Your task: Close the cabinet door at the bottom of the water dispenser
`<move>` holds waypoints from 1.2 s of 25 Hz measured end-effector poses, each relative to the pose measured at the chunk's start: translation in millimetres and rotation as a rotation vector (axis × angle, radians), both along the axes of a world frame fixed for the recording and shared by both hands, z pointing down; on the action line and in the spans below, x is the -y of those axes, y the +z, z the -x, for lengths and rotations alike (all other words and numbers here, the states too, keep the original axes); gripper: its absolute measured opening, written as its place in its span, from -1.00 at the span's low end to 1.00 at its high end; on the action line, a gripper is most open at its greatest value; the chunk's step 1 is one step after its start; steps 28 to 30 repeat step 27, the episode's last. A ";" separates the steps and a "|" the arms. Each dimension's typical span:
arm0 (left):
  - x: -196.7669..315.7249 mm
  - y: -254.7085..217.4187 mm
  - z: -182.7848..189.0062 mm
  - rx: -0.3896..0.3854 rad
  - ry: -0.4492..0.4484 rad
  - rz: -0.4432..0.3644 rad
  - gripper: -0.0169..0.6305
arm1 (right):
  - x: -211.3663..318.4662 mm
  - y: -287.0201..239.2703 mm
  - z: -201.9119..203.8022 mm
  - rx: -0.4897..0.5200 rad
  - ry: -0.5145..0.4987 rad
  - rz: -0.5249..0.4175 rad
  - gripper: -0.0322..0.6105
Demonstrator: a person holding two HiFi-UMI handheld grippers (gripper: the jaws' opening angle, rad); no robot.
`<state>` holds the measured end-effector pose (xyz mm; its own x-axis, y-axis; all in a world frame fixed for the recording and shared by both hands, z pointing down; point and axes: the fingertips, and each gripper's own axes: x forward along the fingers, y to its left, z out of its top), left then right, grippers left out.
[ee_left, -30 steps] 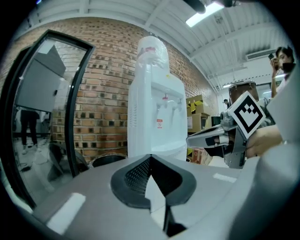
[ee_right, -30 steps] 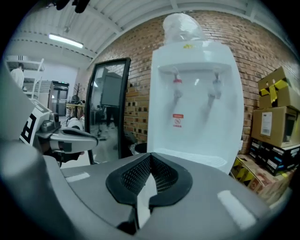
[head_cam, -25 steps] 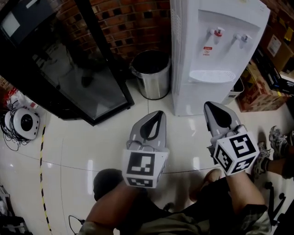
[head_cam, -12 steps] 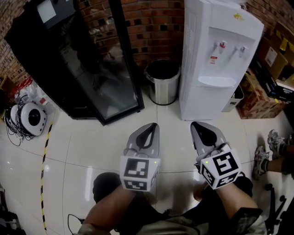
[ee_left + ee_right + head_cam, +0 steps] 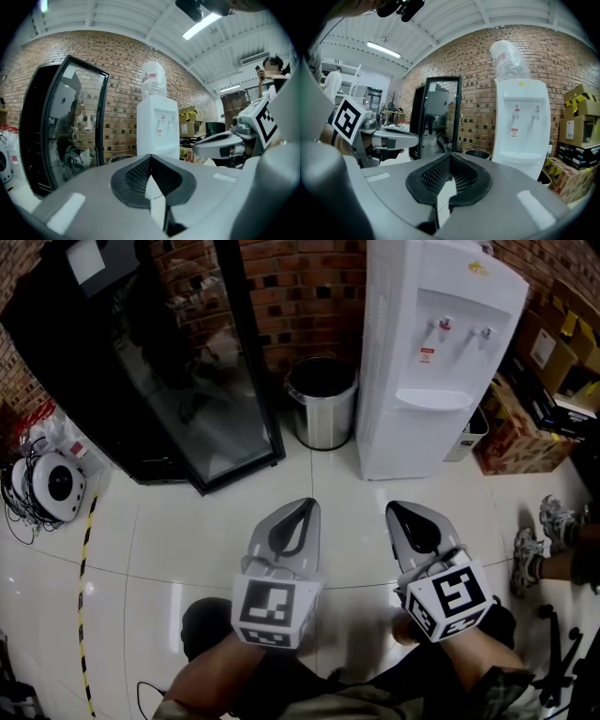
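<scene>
Head view, steeply downward. Water dispenser (image 5: pixel 422 352) upright at the far edge of the tiled floor (image 5: pixel 187 540), back against the brick wall (image 5: pixel 300 296), inverted bottle (image 5: pixel 153 79) on top. Cabinet door (image 5: pixel 412 442) in the lower front, below the drip tray; panel white and apparently flush with the body, seam not discernible at this angle.

Steel bin (image 5: pixel 322 399) just beside the dispenser on its left. Black glass-door cooler (image 5: pixel 178 381) further left along the same wall. Cardboard boxes (image 5: pixel 520 432) to the dispenser's right.

Left gripper (image 5: pixel 305 506) and right gripper (image 5: pixel 405 510) side by side over the near part of the floor, both pointing toward the far wall, well apart from the dispenser. Bare floor between the tips and the cabinet door; no contact with door or body. Right gripper roughly in line with the dispenser's front, left gripper in line with the bin.

Left gripper view: jaws brought together at the tips, ribbed pads (image 5: pixel 136 176) meeting, nothing held; dispenser straight ahead beyond the tips. Right gripper view: jaws likewise together at the tips, nothing between them; dispenser ahead and to the right.
</scene>
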<state>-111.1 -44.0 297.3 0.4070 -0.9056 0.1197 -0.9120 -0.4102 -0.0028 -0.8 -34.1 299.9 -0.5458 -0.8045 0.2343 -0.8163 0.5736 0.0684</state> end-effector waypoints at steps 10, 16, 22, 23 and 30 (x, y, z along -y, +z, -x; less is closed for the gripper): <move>1.7 -3.1 -18.8 0.006 0.039 -0.001 -0.94 | 6.7 -3.6 1.7 0.019 0.016 0.016 -0.90; 5.1 -2.6 -24.0 0.000 0.050 0.008 -0.95 | 9.1 -4.8 -3.1 0.026 0.016 0.026 -0.90; 7.4 -3.3 -32.9 -0.004 0.067 0.010 -0.95 | 6.1 -3.9 -3.2 0.027 0.003 0.031 -0.90; 8.0 -3.1 -33.4 -0.004 0.067 0.010 -0.95 | 6.5 -3.9 -3.5 0.027 0.004 0.031 -0.90; 9.8 -1.4 -35.5 -0.003 0.063 0.016 -0.95 | 7.3 -3.3 -6.6 0.029 0.008 0.035 -0.90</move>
